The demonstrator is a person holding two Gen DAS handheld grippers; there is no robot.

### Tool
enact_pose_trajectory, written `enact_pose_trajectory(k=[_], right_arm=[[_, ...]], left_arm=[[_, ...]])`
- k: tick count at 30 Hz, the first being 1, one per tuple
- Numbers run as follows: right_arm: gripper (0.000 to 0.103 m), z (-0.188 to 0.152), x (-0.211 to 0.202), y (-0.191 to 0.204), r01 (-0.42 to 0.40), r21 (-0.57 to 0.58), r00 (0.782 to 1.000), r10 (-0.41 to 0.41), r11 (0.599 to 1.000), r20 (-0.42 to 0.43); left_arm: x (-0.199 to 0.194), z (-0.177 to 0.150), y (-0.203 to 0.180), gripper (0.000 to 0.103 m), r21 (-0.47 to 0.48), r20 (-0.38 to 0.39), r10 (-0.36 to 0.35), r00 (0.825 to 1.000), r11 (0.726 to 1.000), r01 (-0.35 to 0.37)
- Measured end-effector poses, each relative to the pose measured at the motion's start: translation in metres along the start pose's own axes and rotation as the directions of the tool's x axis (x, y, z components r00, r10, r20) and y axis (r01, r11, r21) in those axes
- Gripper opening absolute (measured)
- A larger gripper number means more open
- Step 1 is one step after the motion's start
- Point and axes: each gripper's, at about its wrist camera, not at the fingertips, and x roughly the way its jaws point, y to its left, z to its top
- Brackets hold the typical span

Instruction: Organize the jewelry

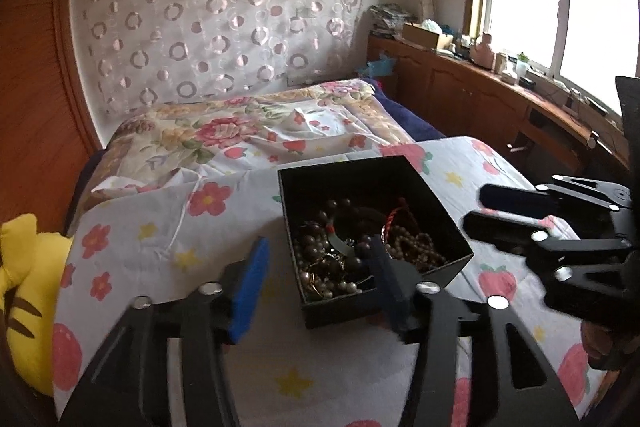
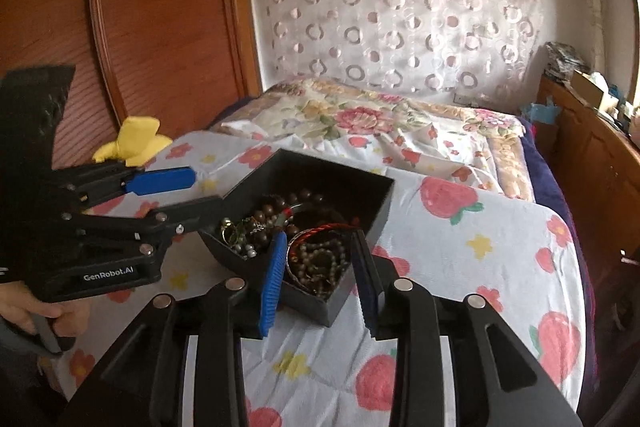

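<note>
An open black box (image 1: 360, 171) sits on a flowered sheet and holds a tangle of bead necklaces and bracelets (image 1: 340, 255). My left gripper (image 1: 320, 279) is open, its fingers astride the box's near left corner, one finger over the jewelry. My right gripper (image 1: 476, 211) comes in from the right, just off the box's right side. In the right wrist view the box (image 2: 340, 183) is close ahead and the right gripper (image 2: 320, 267) is open over its near corner, above the beads (image 2: 320, 259). The left gripper (image 2: 188, 195) is open at the box's left edge.
The box rests on a board covered by a strawberry-and-flower sheet (image 1: 160, 211), laid over a bed (image 1: 256, 127). A yellow plush toy (image 1: 24, 291) lies at the left. A wooden cabinet (image 1: 480, 95) with clutter runs under the window at the right.
</note>
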Motion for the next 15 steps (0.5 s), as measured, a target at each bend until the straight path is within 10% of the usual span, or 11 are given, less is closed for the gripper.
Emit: enact_pose_trajectory(k=[8, 15], right_arm=[[0.07, -0.026, -0.063, 0.012, 0.058, 0.085, 0.988, -0.069, 0.995, 0.139], [0.091, -0.059, -0.108, 0.026, 0.135, 0.15, 0.963, -0.165, 0.979, 0.212]], left_arm=[[-0.055, -0.026, -0.003, 0.095, -0.034, 0.102, 0.054, 0.993, 0.998, -0.051], [-0.102, -0.053, -0.008, 0.095, -0.062, 0.149, 0.1, 0.984, 0.994, -0.092]])
